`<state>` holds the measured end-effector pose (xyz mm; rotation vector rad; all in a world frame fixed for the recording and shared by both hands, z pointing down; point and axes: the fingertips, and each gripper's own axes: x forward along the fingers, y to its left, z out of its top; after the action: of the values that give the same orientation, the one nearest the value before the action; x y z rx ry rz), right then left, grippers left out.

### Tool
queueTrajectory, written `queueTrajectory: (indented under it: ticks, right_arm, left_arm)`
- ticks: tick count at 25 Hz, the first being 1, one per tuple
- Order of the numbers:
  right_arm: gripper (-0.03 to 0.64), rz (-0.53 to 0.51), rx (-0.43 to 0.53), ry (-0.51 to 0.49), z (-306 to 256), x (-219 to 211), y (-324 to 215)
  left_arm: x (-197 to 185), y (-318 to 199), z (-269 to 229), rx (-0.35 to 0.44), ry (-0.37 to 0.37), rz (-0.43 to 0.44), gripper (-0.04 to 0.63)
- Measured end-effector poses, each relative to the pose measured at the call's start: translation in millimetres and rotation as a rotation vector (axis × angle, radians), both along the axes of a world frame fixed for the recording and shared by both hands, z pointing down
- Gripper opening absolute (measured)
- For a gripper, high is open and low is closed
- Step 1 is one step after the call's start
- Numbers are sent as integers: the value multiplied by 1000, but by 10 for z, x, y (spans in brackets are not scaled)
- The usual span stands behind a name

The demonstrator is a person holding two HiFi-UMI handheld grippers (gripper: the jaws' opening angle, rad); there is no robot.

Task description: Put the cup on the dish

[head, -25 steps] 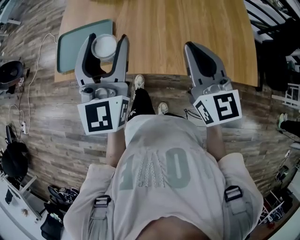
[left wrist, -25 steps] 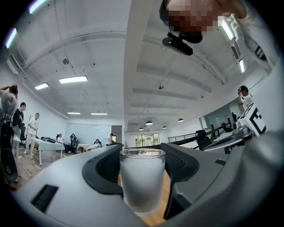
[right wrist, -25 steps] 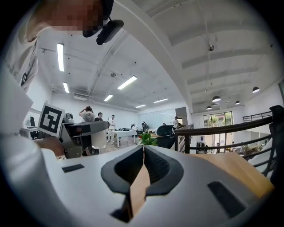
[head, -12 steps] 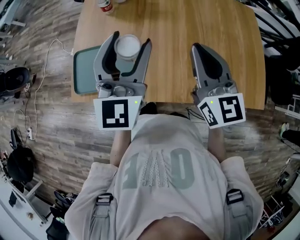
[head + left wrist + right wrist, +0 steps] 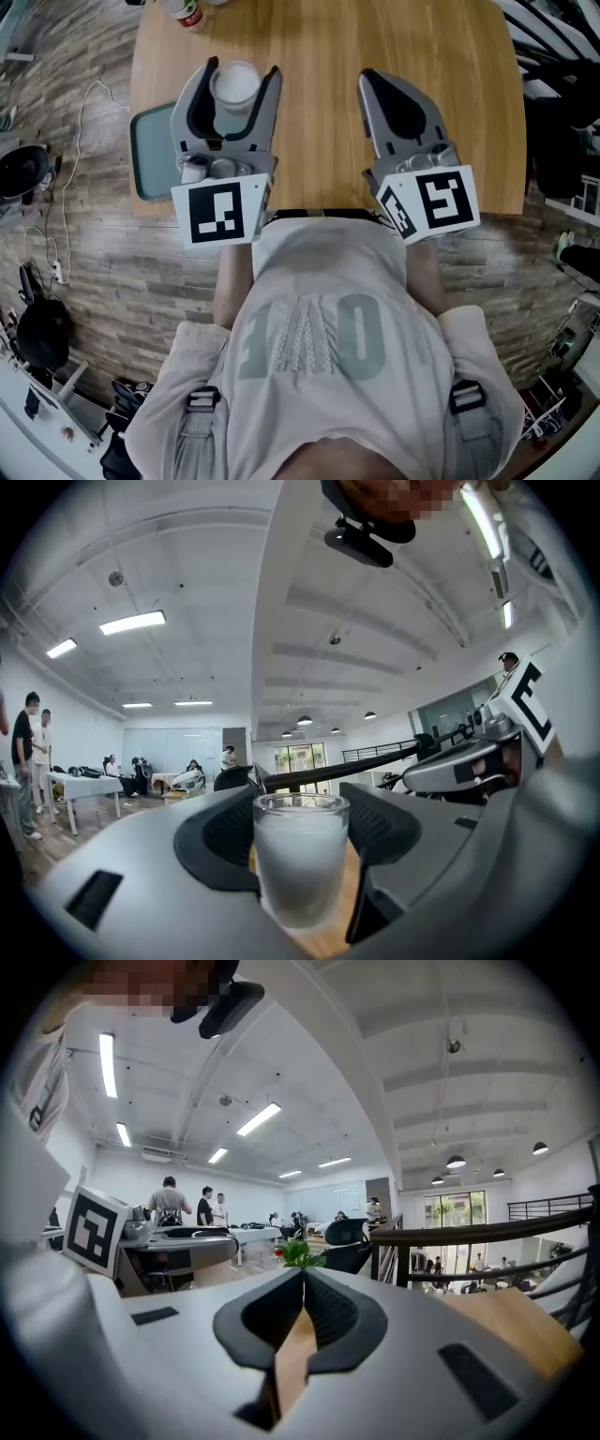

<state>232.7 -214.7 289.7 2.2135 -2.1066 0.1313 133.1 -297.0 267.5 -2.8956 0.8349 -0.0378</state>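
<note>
Dish [image 5: 150, 155] sits at the near-left corner of the worktop [image 5: 319, 56], part hidden under the left claw [image 5: 240, 73]. That claw pinches the cup [image 5: 236, 86] upright, mouth up, by its sides. Cup is roughly above the dish's far-right corner; bulk of dish lies left & nearer. Height above worktop: can't tell. Likely next move is a short shift left/near, then down. Left claw is nearest by far. Right claw [image 5: 375, 86] is pressed together w/ nothing in it, well apart to the right.
</note>
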Motion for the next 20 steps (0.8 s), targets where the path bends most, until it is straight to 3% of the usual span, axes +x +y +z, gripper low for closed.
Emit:
queueTrajectory:
  ticks: [3,10,20]
  right_arm:
    - [20,17,14,-22,-42,47,-63]
    - [20,-50,10,-30,5,141,-154]
    - [20,-155,-56,-24,207,-184,-641]
  left_arm:
    - [79,-8,-61,27,4,-17,276]
    - [232,24,-83,18,11,-54,276]
    - [-238,-417,66,-14,-27,-179,276]
